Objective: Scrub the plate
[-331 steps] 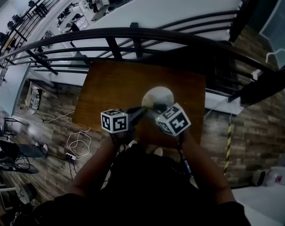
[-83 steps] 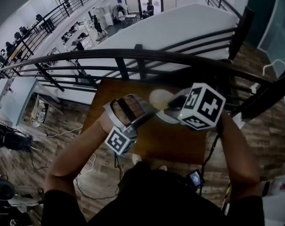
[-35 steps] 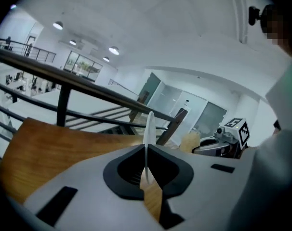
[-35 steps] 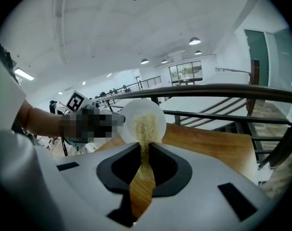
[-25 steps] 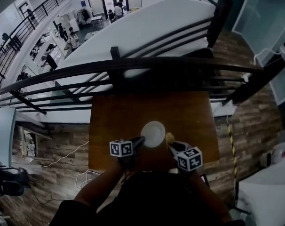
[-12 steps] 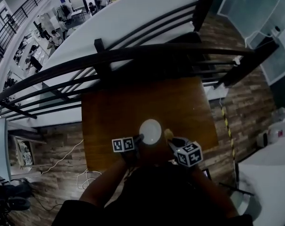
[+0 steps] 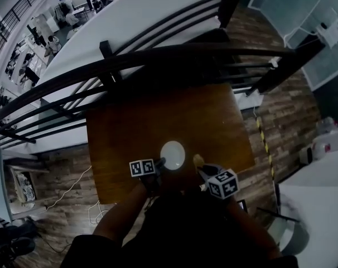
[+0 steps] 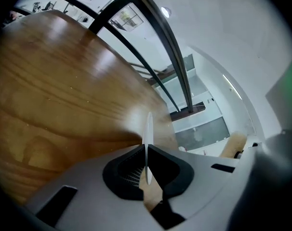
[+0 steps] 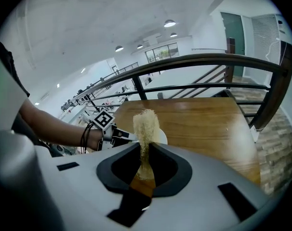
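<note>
A small white plate (image 7: 172, 154) lies near the front edge of the brown wooden table (image 7: 158, 116). My left gripper (image 7: 159, 162) is shut on the plate's left rim. In the left gripper view the plate (image 8: 148, 126) shows edge-on as a thin white line pinched between the jaws of that gripper (image 8: 146, 150). My right gripper (image 7: 201, 167) is shut on a pale yellow loofah scrubber (image 7: 198, 160), just right of the plate and apart from it. In the right gripper view the loofah (image 9: 145, 124) stands up from the jaws, with the plate (image 9: 162, 137) behind it.
A black metal railing (image 7: 158, 57) runs along the table's far side. The table's front edge is close under both grippers. Wood-plank floor surrounds the table, with cables (image 7: 96, 208) on it at the left.
The head camera has drifted, so table and plate sit lower and smaller in view. Both grippers keep their hold and their places beside the plate.
</note>
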Demonstrator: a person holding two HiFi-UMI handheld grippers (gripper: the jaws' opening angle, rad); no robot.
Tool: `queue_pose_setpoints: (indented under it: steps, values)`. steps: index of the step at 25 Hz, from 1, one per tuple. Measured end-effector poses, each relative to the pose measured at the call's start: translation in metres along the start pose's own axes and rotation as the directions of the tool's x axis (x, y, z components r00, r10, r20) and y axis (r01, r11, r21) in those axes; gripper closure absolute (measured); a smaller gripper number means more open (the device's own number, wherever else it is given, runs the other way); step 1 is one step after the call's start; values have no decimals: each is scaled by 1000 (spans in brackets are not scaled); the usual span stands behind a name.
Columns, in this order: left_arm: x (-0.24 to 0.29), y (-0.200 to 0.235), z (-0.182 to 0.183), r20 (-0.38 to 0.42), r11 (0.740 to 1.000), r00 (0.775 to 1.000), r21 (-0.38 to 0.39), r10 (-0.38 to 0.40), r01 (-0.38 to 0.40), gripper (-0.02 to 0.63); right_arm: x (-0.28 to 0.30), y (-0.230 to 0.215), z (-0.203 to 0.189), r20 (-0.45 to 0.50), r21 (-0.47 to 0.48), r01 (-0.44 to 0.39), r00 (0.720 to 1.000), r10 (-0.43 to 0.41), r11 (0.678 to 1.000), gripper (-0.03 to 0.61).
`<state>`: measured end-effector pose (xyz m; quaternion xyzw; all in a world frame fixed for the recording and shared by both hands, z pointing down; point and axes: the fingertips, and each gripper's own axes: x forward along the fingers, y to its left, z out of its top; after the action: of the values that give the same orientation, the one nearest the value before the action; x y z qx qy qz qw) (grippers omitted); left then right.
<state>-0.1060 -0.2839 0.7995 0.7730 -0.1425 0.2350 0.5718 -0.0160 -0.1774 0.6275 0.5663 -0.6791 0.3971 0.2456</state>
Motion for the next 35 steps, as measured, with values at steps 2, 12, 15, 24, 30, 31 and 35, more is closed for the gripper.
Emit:
queue_pose_setpoints:
  steps: [2, 12, 15, 24, 30, 31, 35]
  values:
    - [3, 4, -2, -8, 1000, 1000, 3, 8, -8, 591, -1, -2, -2, 3, 11, 6, 1000, -6, 1000, 523]
    - [15, 11, -4, -15, 998, 998, 33, 57, -57, 591, -4, -7, -6, 1, 39, 8, 1000, -8, 999, 523]
    - [20, 18, -4, -29, 994, 995, 56, 93, -91, 584, -1, -6, -3, -6, 28, -1, 1000, 1, 1000, 523]
    - [32, 38, -3, -32, 956, 977, 216, 212, -200, 520, 4, -6, -3, -16, 23, -9, 1000, 10, 1000, 523]
    - [36, 43, -10, -53, 934, 960, 248, 277, -255, 440, 2, -6, -4, -13, 25, -14, 1000, 14, 1000, 524]
    - [37, 42, -10, -53, 928, 956, 262, 289, -266, 426, 0, -7, -5, -13, 25, -12, 1000, 13, 1000, 523]
    - [39, 39, -10, -36, 906, 945, 299, 324, -300, 388, -4, -11, -4, -8, 25, -11, 1000, 11, 1000, 523]
